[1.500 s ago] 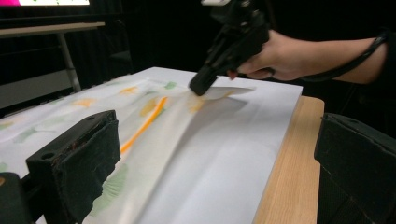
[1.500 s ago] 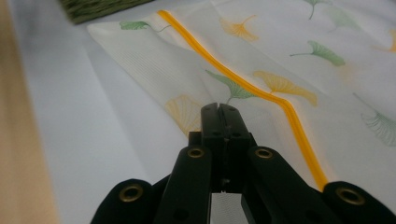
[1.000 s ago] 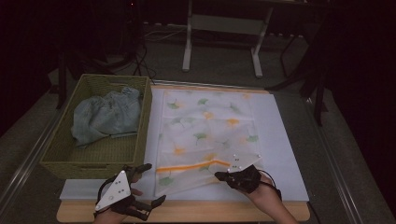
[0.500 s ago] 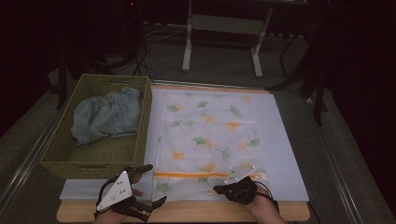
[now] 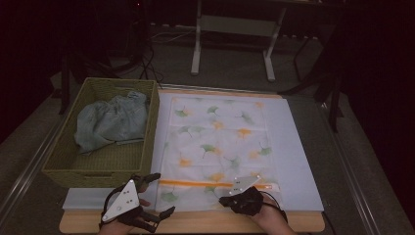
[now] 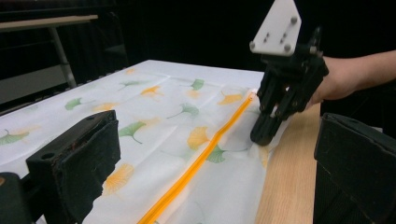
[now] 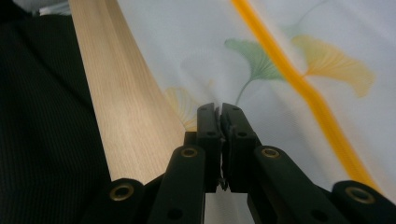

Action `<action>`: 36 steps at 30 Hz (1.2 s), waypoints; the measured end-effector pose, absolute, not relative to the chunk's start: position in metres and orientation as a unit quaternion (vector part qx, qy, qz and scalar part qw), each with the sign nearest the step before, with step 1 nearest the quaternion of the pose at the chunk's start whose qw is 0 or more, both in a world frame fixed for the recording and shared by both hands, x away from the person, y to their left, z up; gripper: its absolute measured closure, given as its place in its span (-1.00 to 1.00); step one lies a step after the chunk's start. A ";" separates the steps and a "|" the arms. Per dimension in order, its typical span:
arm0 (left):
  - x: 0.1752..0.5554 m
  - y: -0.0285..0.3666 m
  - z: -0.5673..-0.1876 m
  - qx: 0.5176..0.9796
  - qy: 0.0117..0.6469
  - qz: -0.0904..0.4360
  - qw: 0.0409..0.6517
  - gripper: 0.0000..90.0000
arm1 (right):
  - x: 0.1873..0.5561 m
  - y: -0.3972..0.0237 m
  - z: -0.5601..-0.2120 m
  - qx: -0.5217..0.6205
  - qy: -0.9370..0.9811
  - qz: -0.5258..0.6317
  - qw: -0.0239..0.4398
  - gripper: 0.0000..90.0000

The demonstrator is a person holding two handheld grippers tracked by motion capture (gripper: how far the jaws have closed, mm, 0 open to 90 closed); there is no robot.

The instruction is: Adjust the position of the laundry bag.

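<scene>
- Cloth (image 5: pixel 218 147), white w/ ginkgo-leaf print and orange stripe, lies flat on the table (image 5: pixel 195 226); a sec ago its near edge at 6 o'clock was lifted and folded, now it's down.
- R gripper (image 5: pixel 234 199) sank w/ it to the cloth's near edge; jaws nearly closed, just easing apart, a thin bit of cloth edge seems caught between them.
- L gripper (image 5: pixel 157 196) unmoved at 7 o'clock, jaws wide apart, holding nothing.
- Basket (image 5: pixel 58 161) w/ grey-blue garment (image 5: pixel 110 122) at 9 o'clock, same as before.

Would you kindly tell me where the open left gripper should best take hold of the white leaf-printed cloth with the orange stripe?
Probably the white leaf-printed cloth at its near left corner, approached from the wooden table edge: the cloth lies flat, so only its border offers the left gripper something to pinch.
</scene>
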State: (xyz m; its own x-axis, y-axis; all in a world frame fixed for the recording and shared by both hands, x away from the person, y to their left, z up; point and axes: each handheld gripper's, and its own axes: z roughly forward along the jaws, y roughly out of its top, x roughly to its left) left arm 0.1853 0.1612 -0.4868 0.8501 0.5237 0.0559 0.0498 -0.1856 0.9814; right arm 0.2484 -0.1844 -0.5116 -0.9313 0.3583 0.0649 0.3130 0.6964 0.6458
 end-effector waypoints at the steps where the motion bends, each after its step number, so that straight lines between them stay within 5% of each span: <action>1: 0.185 0.161 -0.487 0.745 0.193 0.195 0.608 -0.97 | 0.249 -0.186 -0.510 0.186 0.918 0.349 0.038 0.81; 5: 0.186 0.162 -0.487 0.745 0.193 0.194 0.608 -0.97 | 0.249 -0.195 -0.502 0.190 0.911 0.362 0.059 0.91; 17: 0.185 0.161 -0.487 0.745 0.193 0.196 0.608 -0.97 | 0.255 -0.223 -0.477 0.234 0.869 0.427 0.083 0.14; 26: 0.185 0.160 -0.487 0.745 0.193 0.195 0.608 -0.97 | 0.255 -0.251 -0.467 0.260 0.845 0.459 0.089 -0.61; 36: 0.185 0.161 -0.488 0.746 0.196 0.195 0.606 -0.97 | 0.251 -0.285 -0.463 0.278 0.825 0.471 0.138 -0.58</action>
State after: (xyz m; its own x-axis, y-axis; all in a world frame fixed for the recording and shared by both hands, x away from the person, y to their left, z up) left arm 0.1845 0.1609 -0.4877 0.8472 0.5286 0.0527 0.0561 -0.1878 0.9806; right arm 0.2509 -0.2852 -0.4626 -0.8069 0.5897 0.0336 0.3287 0.4010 0.8551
